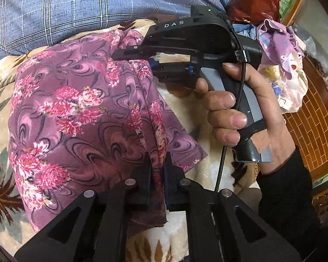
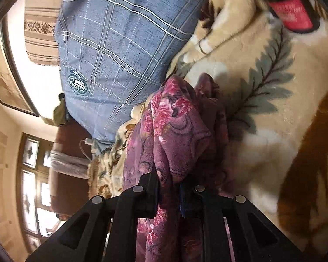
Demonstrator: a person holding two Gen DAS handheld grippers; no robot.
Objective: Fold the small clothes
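Observation:
A purple garment with pink flowers point(image 1: 76, 100) lies spread on a beige leaf-patterned blanket point(image 1: 2, 80). My left gripper point(image 1: 157, 163) is shut on the garment's near edge, with cloth bunched between its fingers. In the left wrist view my right gripper point(image 1: 120, 53) is pinching the garment's far edge, held by a hand. In the right wrist view the right gripper point(image 2: 168, 182) is shut on a gathered fold of the same garment point(image 2: 175, 126), which hangs above the blanket point(image 2: 273, 109).
A blue checked pillow point(image 1: 76, 6) lies at the far side, also in the right wrist view point(image 2: 111, 50). A pile of other clothes point(image 1: 280, 43) and a red bag point(image 1: 255, 2) sit at the right by a wooden bed frame point(image 1: 317, 113).

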